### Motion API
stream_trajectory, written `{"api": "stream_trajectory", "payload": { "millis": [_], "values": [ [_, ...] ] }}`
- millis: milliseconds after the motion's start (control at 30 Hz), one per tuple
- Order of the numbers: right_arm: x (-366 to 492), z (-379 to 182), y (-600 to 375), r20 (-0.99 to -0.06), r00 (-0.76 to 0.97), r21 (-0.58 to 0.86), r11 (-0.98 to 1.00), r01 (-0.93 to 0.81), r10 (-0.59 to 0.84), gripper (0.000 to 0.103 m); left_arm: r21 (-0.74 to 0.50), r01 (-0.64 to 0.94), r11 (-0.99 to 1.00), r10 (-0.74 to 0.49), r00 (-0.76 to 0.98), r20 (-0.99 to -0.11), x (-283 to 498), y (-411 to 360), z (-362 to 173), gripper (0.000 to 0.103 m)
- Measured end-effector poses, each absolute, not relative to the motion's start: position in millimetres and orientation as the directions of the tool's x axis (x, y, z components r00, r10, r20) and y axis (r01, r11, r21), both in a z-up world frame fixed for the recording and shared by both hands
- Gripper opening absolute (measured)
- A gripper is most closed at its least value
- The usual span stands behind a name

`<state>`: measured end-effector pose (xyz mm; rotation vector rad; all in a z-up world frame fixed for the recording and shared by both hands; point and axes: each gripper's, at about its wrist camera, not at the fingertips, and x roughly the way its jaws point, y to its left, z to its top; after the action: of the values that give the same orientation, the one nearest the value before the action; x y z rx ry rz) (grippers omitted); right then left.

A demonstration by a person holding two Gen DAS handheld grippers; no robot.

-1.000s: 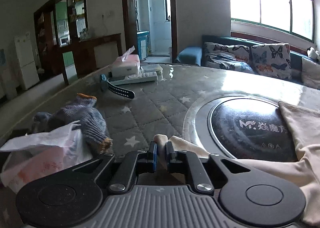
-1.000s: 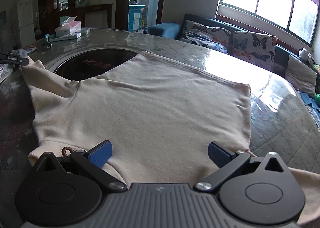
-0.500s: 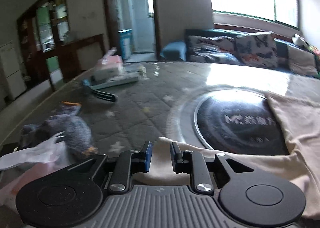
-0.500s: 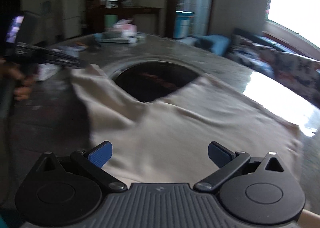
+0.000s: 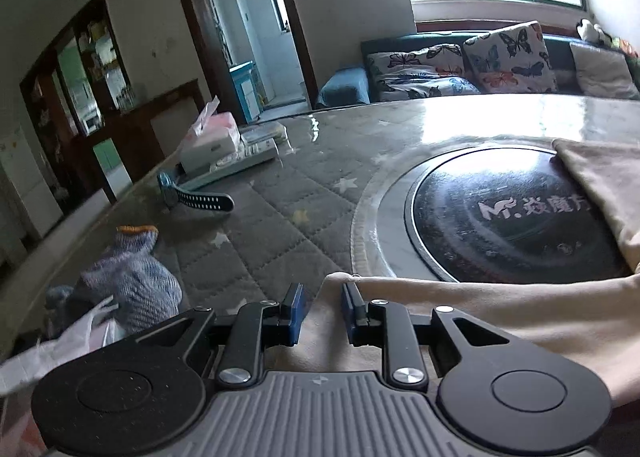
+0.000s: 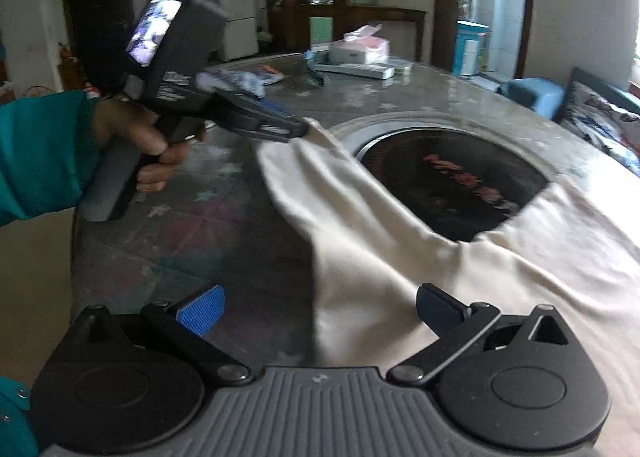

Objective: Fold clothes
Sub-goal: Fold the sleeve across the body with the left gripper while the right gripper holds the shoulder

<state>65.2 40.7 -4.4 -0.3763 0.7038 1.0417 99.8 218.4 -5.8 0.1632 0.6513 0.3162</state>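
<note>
One cream garment (image 6: 400, 257) lies on one round table (image 5: 280, 225), draped partly over the single dark hob (image 5: 500, 225) at its centre. Two grippers: the left gripper (image 5: 320, 311) has a narrow gap, its pads apart around the sleeve tip and no longer pinching it; the right gripper (image 6: 320, 307) is spread wide and empty over the garment's near edge. One watch (image 5: 196, 197), one tissue box (image 5: 212, 137) and one knit glove (image 5: 132, 281) sit at the far left rim, well apart from the cloth; quilted top between lies free

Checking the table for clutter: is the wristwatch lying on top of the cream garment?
No. The wristwatch lies on the quilted table cover near the tissue box, well apart from the cream garment.
</note>
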Motion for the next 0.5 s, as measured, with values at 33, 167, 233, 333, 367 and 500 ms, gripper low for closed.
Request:
{"api": "stream_trajectory", "payload": {
  "millis": [33,167,233,333,367,500],
  "values": [
    [62,-5,44,-0.690,0.301,0.042,0.451,-0.891,0.659,0.103,0.258,-0.236,0.937,0.344,0.751,-0.564,101,218,-6,0.024],
    [44,-7,53,-0.694,0.230,0.047,0.362,-0.931,0.682,0.103,0.272,-0.242,0.931,0.357,0.750,-0.557,107,220,-7,0.031],
    [34,-5,55,-0.696,0.205,0.040,0.323,-0.946,0.688,0.103,0.270,-0.247,0.931,0.360,0.750,-0.555,107,222,-7,0.034],
    [28,1,55,-0.684,0.212,0.019,0.308,-0.951,0.698,0.103,0.265,-0.247,0.932,0.357,0.752,-0.554,107,224,-7,0.036],
    [31,4,54,-0.676,0.226,0.023,0.326,-0.945,0.702,0.103,0.265,-0.248,0.932,0.357,0.752,-0.554,107,225,-7,0.037],
    [49,6,56,-0.668,0.319,0.031,0.453,-0.891,0.673,0.103,0.267,-0.249,0.931,0.360,0.751,-0.553,107,225,-7,0.039]
  ]
}}
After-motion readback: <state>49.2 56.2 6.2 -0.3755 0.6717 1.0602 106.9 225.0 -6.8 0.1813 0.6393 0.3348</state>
